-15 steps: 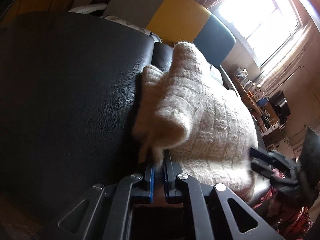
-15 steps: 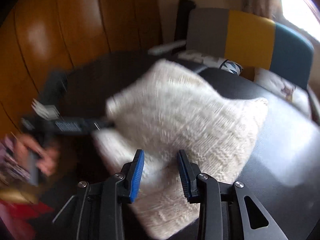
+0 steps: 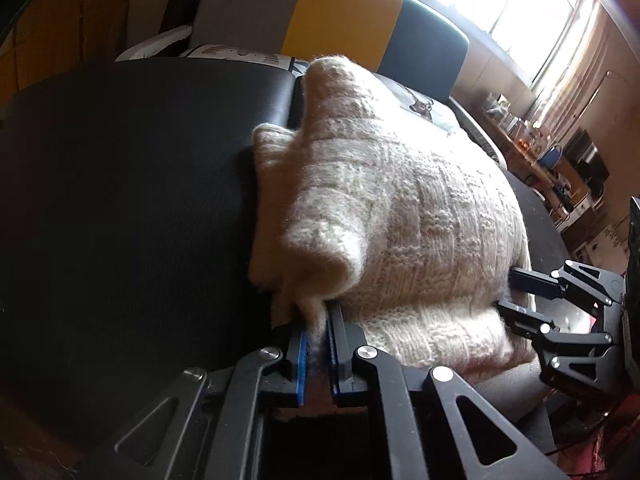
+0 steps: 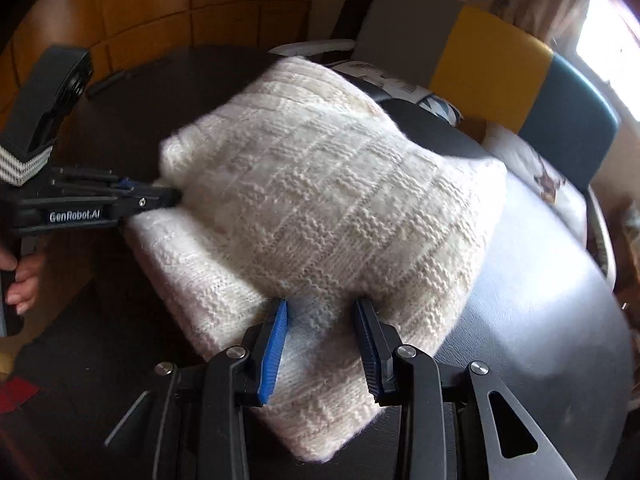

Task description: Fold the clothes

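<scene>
Pinching a soft corner of the sweater (image 3: 400, 216), the left gripper (image 3: 316, 340) has its jaws pressed almost together, with only a thin bit of fluffy wool between the blue pads. That corner is lifted a little and curls over on itself. I think it is held this way so the top layer can be laid flat or pulled neat.

The right gripper (image 4: 322, 344) is different. Its jaws are spread wide, one on each side of the near edge of the sweater. The wool sits in the gap between them and seems to touch the tips, but they do not squeeze it. They may be just about to bite or may have just let go; I cannot tell which.

Moving out from the jaws, the sweater is a thick cream knit. It lies in a puffy bundle with one layer on top of another, so it looks at least partly folded. It rests on a black leather seat (image 3: 120, 200), more like a sofa than a desk. A hand (image 4: 24, 280) grips the handle of the left gripper at the edge of the right view.

Behind the sweater stands a cushion (image 4: 492, 60) in grey, yellow and blue blocks. A bright window (image 3: 512, 4) is off to the right
</scene>
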